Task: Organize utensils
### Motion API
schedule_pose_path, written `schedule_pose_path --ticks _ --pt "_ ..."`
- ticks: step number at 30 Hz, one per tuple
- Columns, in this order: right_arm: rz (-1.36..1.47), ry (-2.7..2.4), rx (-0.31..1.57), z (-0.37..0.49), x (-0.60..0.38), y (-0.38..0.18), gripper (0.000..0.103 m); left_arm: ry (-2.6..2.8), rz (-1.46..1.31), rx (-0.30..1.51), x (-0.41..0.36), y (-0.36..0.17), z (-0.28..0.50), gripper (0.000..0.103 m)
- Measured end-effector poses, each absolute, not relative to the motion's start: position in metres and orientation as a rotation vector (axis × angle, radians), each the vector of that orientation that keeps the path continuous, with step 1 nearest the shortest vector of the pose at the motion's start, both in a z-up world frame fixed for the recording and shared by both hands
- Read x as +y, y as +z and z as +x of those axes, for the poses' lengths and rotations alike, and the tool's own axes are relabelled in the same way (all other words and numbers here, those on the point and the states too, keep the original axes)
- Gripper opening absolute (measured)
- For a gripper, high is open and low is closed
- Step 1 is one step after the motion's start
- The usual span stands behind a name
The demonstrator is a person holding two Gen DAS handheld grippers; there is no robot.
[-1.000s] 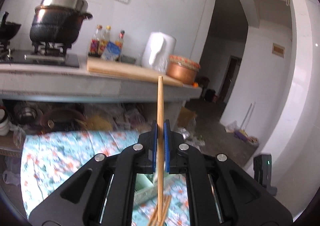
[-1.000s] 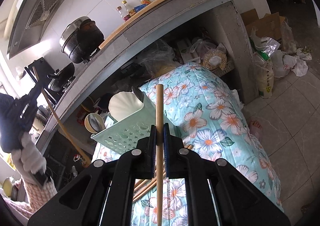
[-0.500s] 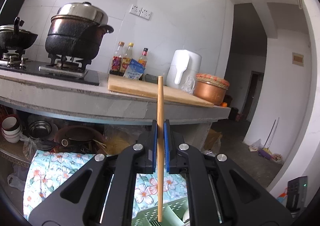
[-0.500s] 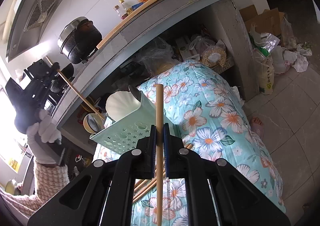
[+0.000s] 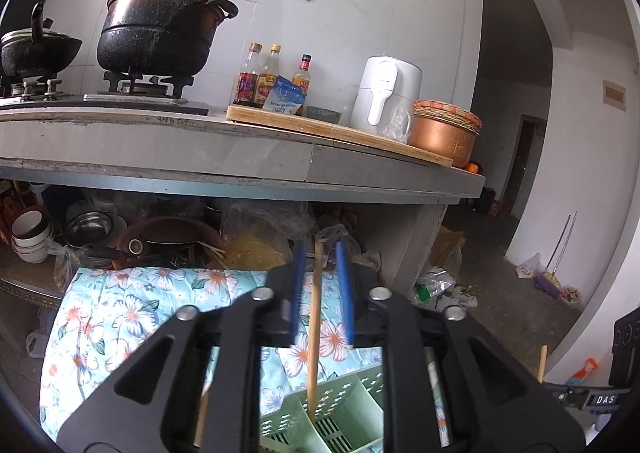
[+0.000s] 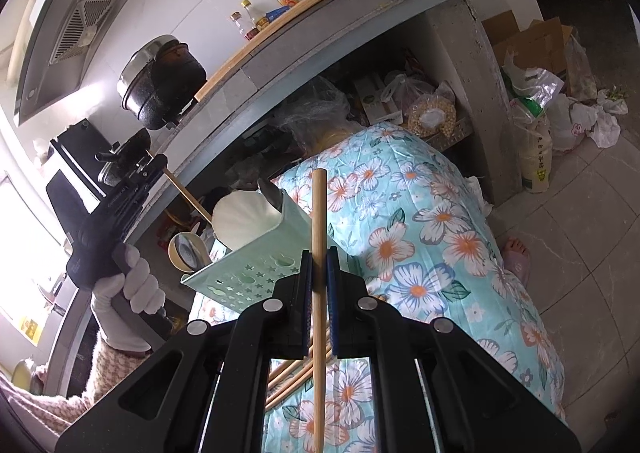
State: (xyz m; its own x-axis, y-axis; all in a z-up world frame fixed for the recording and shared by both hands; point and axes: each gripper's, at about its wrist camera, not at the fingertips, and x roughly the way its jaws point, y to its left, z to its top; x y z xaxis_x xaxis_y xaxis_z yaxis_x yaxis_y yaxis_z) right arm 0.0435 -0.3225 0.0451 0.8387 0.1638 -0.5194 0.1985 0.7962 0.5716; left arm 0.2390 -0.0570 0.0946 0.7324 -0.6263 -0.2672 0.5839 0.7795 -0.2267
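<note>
1. The left tool (image 5: 320, 289) is pointing toward the grey stone bench (image 5: 240, 161) at the back of the kitchen, and its blue pads (image 5: 298, 293) are standing apart; they have just been opening.
2. A thin wooden chopstick (image 5: 316, 317) is standing upright in the gap between those pads without being pressed by either, and its lower end is sitting inside a compartment of the pale green perforated plastic utensil holder (image 5: 340, 413).
3. The holder is resting on the flower-patterned turquoise quilt (image 5: 120, 309) that is covering a low surface in front of the bench.
4. In the right wrist view, the right tool (image 6: 319, 273) is clamped together on a second wooden chopstick (image 6: 318, 293), which is running straight up through the pads and rising above them.
5. Beyond it, the same green holder (image 6: 256, 265) is lying near the far left edge of the quilt (image 6: 420, 253), with a white shell-shaped scoop (image 6: 244, 219) and a grey metal utensil (image 6: 272, 193) poking out of it.
6. More loose wooden chopsticks (image 6: 292, 377) are lying on the quilt just under the right tool.
7. A white-gloved hand (image 6: 132, 285) with a checked sleeve (image 6: 108, 377) is gripping the left tool at the left of that view, above the holder.
8. On the bench, a blackened pot with a steel lid (image 5: 164, 25) is sitting on a burner, beside sauce bottles (image 5: 272, 73), a white jug-like appliance (image 5: 386, 93) and a copper-coloured bowl (image 5: 444, 133).
</note>
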Motion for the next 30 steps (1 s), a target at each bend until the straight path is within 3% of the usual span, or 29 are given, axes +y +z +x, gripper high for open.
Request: schedule_pose_path --ticks 8,17,24,30 --pt "0.592 0.036 0.514 0.052 -0.317 0.087 0.007 -0.649 -0.147 0.313 -0.034 0.106 0.22 0.046" --pt "0.441 0.189 0.333 0.079 -0.295 0.183 0.007 -0.655 -0.135 0.339 0.02 0.1 0.184 0.07" --pt "0.344 0.265 0.223 0.121 -0.271 0.232 0.007 -0.697 -0.122 0.392 0.061 0.079 0.16 0.074" --pt "0.271 0.24 0.254 0.183 -0.252 0.223 0.007 -0.696 -0.099 0.486 0.072 0.048 0.145 0.074"
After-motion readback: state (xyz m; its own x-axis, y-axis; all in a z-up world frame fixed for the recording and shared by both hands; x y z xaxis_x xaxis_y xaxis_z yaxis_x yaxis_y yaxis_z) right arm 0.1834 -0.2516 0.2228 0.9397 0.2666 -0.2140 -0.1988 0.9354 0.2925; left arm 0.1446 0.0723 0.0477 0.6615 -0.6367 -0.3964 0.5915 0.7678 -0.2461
